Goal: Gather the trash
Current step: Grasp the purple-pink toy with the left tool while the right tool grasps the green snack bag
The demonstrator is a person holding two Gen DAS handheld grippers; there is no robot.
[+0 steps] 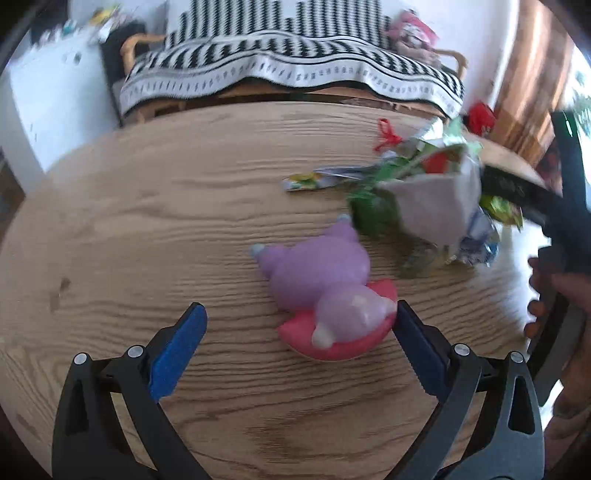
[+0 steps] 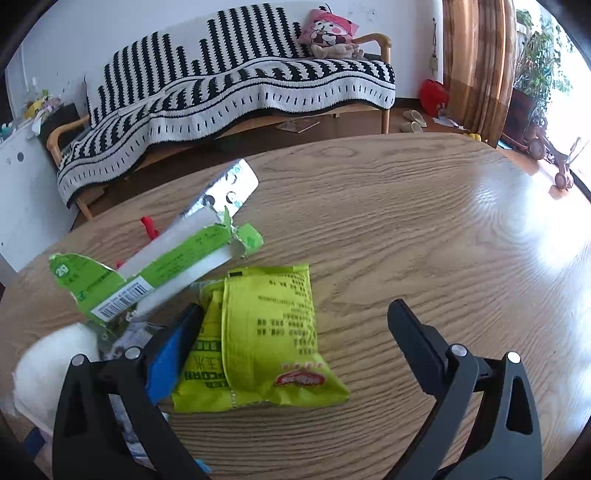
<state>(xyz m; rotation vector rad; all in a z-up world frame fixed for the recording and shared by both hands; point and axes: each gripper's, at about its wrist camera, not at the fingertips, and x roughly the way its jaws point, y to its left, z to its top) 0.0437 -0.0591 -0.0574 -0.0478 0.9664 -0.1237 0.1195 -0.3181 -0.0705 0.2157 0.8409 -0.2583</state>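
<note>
In the right wrist view a yellow-green snack wrapper lies on the wooden table between my open right gripper's fingers. A torn green-and-white carton with a foil blister strip lies beside it, and a white tissue wad sits at the far left. In the left wrist view the same trash pile lies at the right of the table. My left gripper is open, with a purple-and-pink plush toy near its right finger.
A sofa with a black-and-white striped blanket stands behind the table. A red ribbon lies near the trash pile. A pink cushion is on the sofa. Curtains and plants are at the right.
</note>
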